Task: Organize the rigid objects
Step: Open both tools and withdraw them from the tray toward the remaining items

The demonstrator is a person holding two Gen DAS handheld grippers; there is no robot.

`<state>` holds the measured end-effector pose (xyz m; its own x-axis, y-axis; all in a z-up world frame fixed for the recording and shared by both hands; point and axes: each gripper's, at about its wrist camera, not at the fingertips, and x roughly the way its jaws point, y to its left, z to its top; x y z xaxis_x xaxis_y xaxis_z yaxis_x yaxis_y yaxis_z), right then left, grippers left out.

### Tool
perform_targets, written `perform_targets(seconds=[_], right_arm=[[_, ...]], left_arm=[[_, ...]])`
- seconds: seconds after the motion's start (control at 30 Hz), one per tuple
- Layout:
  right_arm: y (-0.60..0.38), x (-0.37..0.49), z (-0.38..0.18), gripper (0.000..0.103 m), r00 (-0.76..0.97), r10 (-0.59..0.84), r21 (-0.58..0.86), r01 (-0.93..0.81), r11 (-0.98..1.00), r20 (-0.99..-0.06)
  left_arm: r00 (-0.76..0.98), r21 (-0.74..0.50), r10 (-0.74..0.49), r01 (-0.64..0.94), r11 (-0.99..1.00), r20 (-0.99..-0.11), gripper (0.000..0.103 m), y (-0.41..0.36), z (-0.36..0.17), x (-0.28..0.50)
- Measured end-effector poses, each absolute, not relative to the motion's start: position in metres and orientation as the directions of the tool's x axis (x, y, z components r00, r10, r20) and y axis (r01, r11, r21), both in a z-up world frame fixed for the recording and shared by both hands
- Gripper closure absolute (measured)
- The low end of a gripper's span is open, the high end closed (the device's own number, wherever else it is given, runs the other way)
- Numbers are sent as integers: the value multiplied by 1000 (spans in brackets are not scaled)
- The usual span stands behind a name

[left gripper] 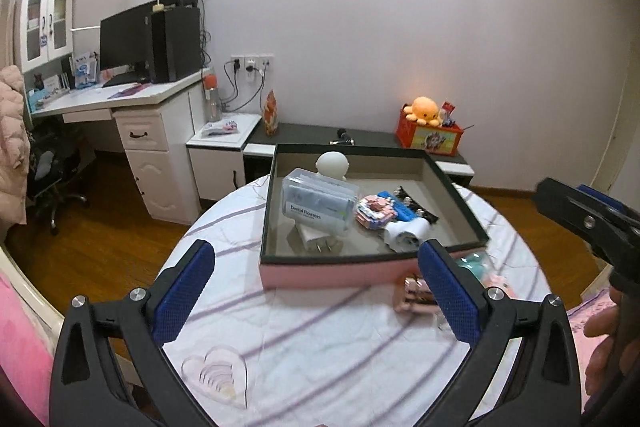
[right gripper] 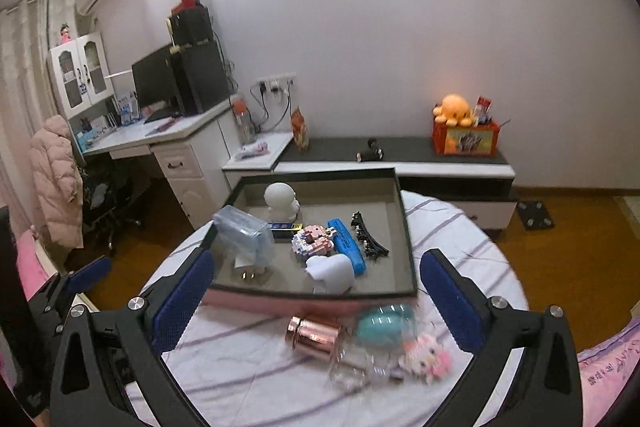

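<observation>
A pink-sided box [left gripper: 320,273] [right gripper: 280,301] with a dark rim stands on a round table. In it lie a clear floss case [left gripper: 320,201] [right gripper: 244,233], a white round figure [left gripper: 332,165] [right gripper: 280,201], a pink brick toy [right gripper: 314,239], a blue case [right gripper: 346,241], a black hair clip [right gripper: 368,237] and a white heart-shaped piece [right gripper: 332,273]. In front of the box lie a rose-gold cylinder [right gripper: 314,335] [left gripper: 414,295], a teal object [right gripper: 382,323] and a pink-white brick figure [right gripper: 426,353]. My left gripper [left gripper: 316,291] is open and empty. My right gripper [right gripper: 316,301] is open and empty above these loose things.
The table has a striped white cloth [left gripper: 320,339]. A clear heart-shaped dish [left gripper: 216,377] lies at its front left. Behind stand a white desk with a monitor [left gripper: 128,43], a low cabinet [right gripper: 400,155] and a red box with an orange plush [right gripper: 460,131].
</observation>
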<state>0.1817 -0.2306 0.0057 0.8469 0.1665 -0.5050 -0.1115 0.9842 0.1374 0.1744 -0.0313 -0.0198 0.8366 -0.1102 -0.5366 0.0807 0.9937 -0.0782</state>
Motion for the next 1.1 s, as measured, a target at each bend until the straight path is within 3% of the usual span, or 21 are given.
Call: perform_targets(seconds=[0.3,0.57,1.1], right_arm=[[-231,89,11,0,892,140,110,-102,989,-429],[-232,29,-9,0,899,121,137,-69,988,-420],[-247,18,-30,0,889,88,140,-28,990,-449]], left_arm=[[854,-76,-108,81,994,-509,0,-35,-20,96],[864,-65,-78,52,997,-497,0,-29,-23,52],[863,-70,-65,35,997,-501,0,-19,-29,35]])
